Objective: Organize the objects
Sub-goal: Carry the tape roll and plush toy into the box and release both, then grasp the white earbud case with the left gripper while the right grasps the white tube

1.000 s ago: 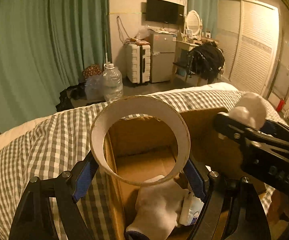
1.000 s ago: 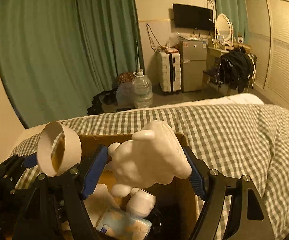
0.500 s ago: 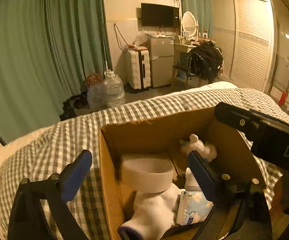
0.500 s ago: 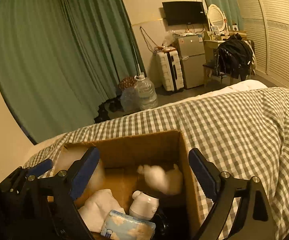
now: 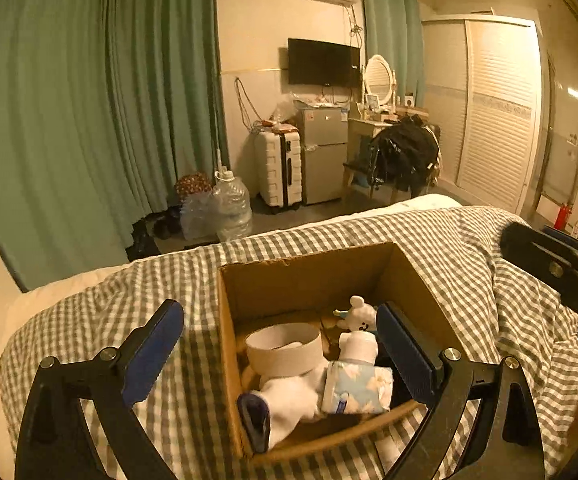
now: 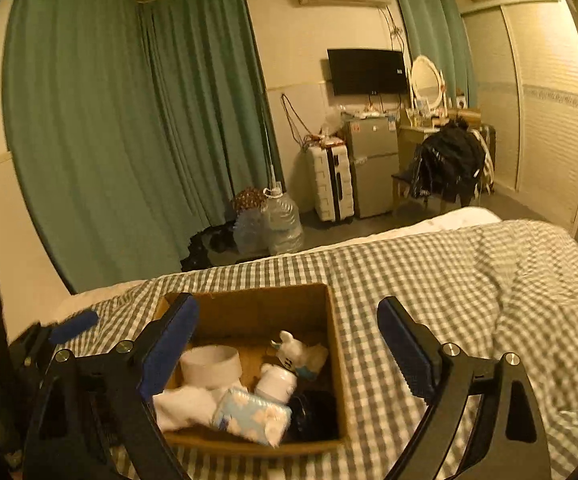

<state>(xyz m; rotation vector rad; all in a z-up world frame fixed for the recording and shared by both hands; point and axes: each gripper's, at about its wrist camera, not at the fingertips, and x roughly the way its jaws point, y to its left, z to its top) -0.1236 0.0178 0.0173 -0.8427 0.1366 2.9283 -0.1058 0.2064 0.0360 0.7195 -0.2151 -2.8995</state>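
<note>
An open cardboard box (image 5: 305, 276) (image 6: 249, 306) sits on the checked bedcover. Inside lie a white tape roll (image 5: 285, 348) (image 6: 211, 366), a white plush toy (image 5: 359, 316) (image 6: 299, 350), a white glove with a dark cuff (image 5: 285, 400) (image 6: 183, 402), a pale blue tissue pack (image 5: 357, 386) (image 6: 251, 414), a small white bottle (image 5: 359, 346) (image 6: 277, 380) and something black (image 6: 315, 416). My left gripper (image 5: 279, 340) is open and empty above the box's near left side. My right gripper (image 6: 287, 334) is open and empty above the box's right edge.
The checked bedcover (image 6: 449, 280) spreads right of the box, with folds at the far right. Beyond the bed are green curtains (image 5: 89, 140), water jugs (image 5: 231, 208), a white suitcase (image 5: 279, 168), a small fridge (image 5: 325, 152) and a chair with dark clothes (image 5: 405, 156).
Both grippers opened and pulled up and back. The tape roll dropped from my left gripper and the plush toy from my right; both now lie in the box.
</note>
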